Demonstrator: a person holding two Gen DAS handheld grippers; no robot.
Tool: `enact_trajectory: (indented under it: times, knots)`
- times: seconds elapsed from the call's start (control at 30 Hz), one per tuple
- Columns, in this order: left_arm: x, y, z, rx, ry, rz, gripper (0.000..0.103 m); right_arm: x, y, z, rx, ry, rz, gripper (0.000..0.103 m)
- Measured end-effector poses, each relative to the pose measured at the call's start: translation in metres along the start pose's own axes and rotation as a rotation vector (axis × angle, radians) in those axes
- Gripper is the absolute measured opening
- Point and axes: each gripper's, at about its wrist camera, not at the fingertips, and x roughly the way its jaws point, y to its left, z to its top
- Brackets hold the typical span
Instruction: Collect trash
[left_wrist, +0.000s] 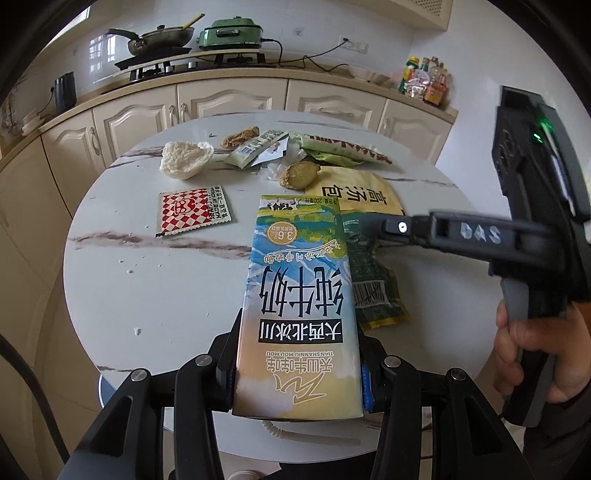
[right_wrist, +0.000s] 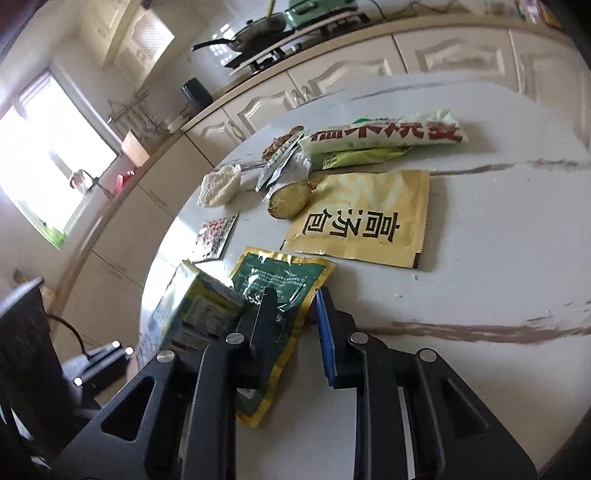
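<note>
My left gripper (left_wrist: 297, 365) is shut on a blue and yellow milk carton (left_wrist: 299, 295), held over the round white marble table (left_wrist: 147, 288); the carton also shows in the right wrist view (right_wrist: 201, 310). My right gripper (right_wrist: 295, 299) is open, its fingers straddling the edge of a green and yellow foil wrapper (right_wrist: 280, 291) that lies flat; it reaches in from the right in the left wrist view (left_wrist: 373, 229). A gold sachet (right_wrist: 365, 218), a red checkered packet (left_wrist: 192, 212), bread pieces (left_wrist: 184, 158) and other wrappers (right_wrist: 384, 136) lie further back.
A half-eaten snack (right_wrist: 290, 199) lies beside the gold sachet. Behind the table runs a counter with cream cabinets (left_wrist: 221, 103), a stove with a pan (left_wrist: 159, 38) and bottles (left_wrist: 424, 79). A window (right_wrist: 48, 158) is at the left.
</note>
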Motion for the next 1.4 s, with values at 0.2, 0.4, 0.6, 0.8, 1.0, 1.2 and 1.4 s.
enact_trajectory:
  times: [0.2, 0.4, 0.6, 0.8, 1.0, 1.2, 1.4]
  knots:
    - [0.001, 0.001, 0.000, -0.003, -0.005, -0.008, 0.044, 0.016, -0.004, 0.009, 0.103, 0.023, 0.037, 0.019]
    - [0.001, 0.002, -0.001, -0.003, -0.006, -0.013, 0.044, 0.030, -0.017, 0.012, 0.221, 0.031, 0.145, 0.017]
    - [0.000, 0.003, -0.001, -0.020, -0.013, -0.003, 0.044, 0.038, -0.007, 0.009, 0.162, 0.035, 0.111, 0.002]
    - [-0.004, 0.007, 0.001, -0.040, -0.030, 0.008, 0.044, 0.019, 0.019, 0.008, 0.017, -0.037, 0.056, 0.001]
    - [-0.020, 0.019, 0.004, -0.068, -0.080, 0.010, 0.044, -0.016, 0.045, 0.011, -0.106, -0.122, -0.011, 0.001]
    - [-0.049, 0.035, 0.008, -0.076, -0.146, 0.008, 0.044, -0.044, 0.091, 0.021, -0.230, -0.190, -0.033, 0.001]
    - [-0.075, 0.054, 0.003, -0.096, -0.196, 0.028, 0.044, -0.049, 0.130, 0.027, -0.333, -0.205, -0.053, 0.001]
